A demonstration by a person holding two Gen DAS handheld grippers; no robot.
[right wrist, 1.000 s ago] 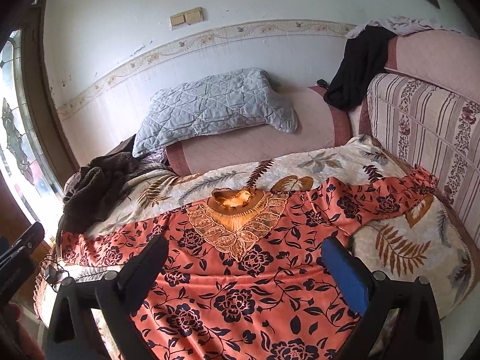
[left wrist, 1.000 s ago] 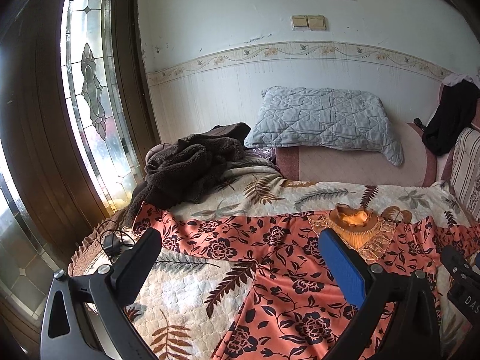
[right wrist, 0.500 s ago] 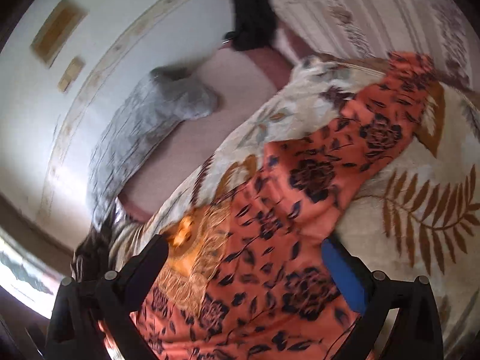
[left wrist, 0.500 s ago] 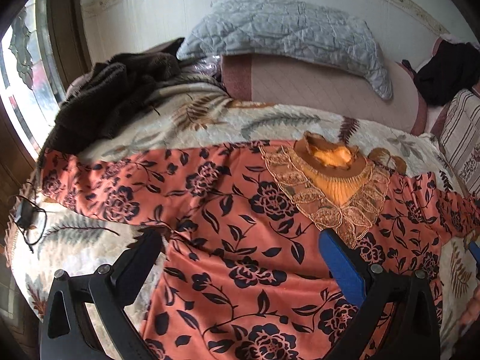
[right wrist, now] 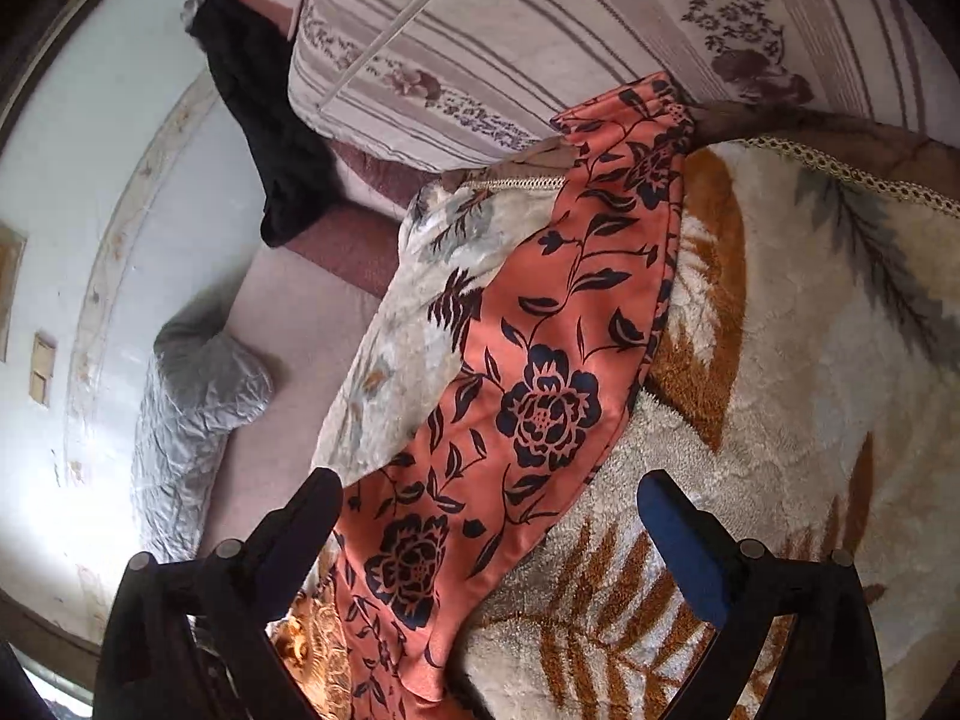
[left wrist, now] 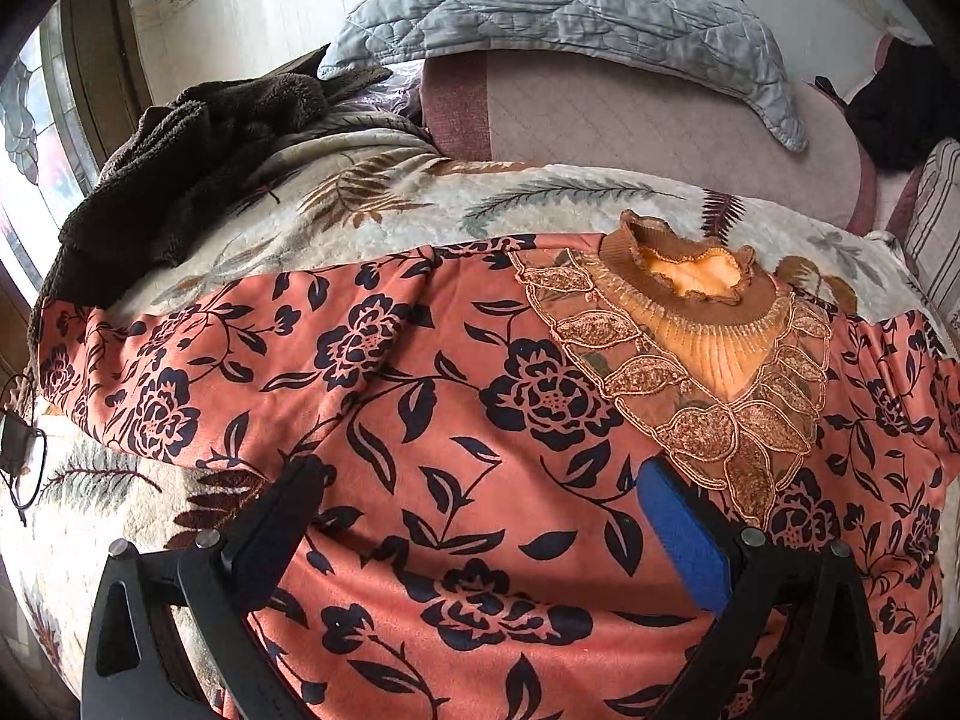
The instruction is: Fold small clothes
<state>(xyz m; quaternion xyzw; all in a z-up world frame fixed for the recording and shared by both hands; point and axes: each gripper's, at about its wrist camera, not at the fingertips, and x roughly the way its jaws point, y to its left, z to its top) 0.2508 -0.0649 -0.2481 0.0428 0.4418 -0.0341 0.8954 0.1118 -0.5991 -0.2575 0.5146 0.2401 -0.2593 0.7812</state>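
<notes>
An orange top with dark flowers lies spread flat on a leaf-patterned blanket, its gold embroidered collar toward the far side. My left gripper hovers open just above the chest of the top, nothing between its fingers. In the right wrist view, tilted sideways, one sleeve of the top stretches toward a striped cushion. My right gripper is open above that sleeve, near where it joins the body.
A grey quilted pillow lies at the far side against the wall. A dark brown fleece garment is heaped at the far left by the window. A black garment hangs over the sofa back. A cable lies at the left edge.
Both grippers have dropped closer to the top. The left moved in over the chest. The right rolled sideways and swung out over the right sleeve. Both stayed open.
</notes>
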